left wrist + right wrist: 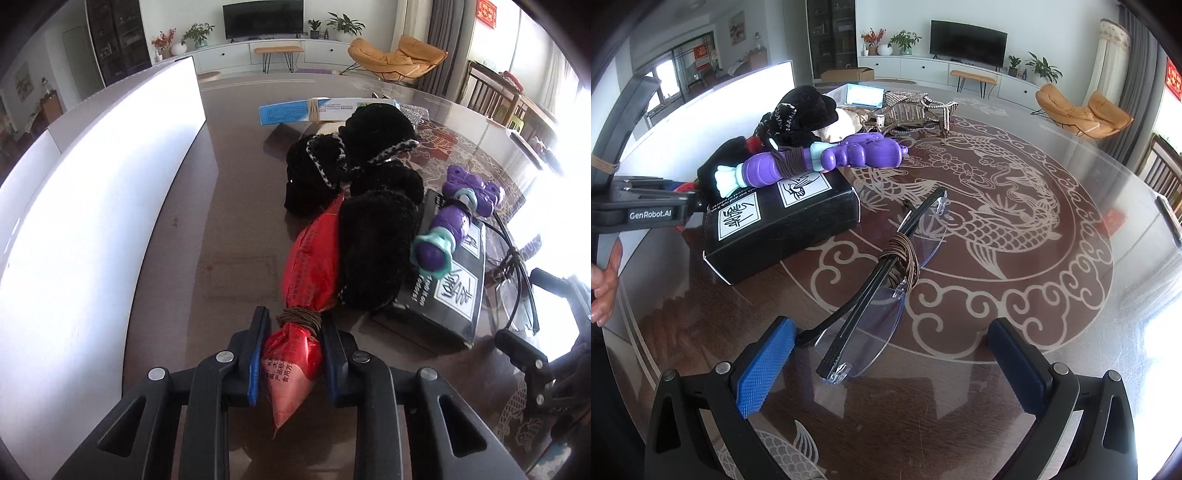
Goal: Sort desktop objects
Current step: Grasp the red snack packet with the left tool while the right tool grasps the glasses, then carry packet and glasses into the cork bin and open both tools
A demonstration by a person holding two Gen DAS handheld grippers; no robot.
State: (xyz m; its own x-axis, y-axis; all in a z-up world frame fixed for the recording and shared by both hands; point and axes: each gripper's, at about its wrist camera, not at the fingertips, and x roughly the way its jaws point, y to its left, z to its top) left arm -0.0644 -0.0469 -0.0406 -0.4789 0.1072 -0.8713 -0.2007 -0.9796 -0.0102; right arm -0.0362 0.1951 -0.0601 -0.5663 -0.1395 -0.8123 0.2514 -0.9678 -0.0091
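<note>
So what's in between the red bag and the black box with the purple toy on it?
A fuzzy black plush toy lies between the red bag and the black box, touching the bag. The left wrist view shows it best.

Dark television (263, 18) on white cabinet (280, 51), potted plants (345, 24), orange lounge chair (397, 57), grey curtain (441, 44).

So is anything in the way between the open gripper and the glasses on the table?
Nothing visible is. The right hand-held gripper is open, and the glasses lie on the bare glass table just ahead of its fingers, their near end already between them. The black box sits off to the side, apart from the glasses.
</note>
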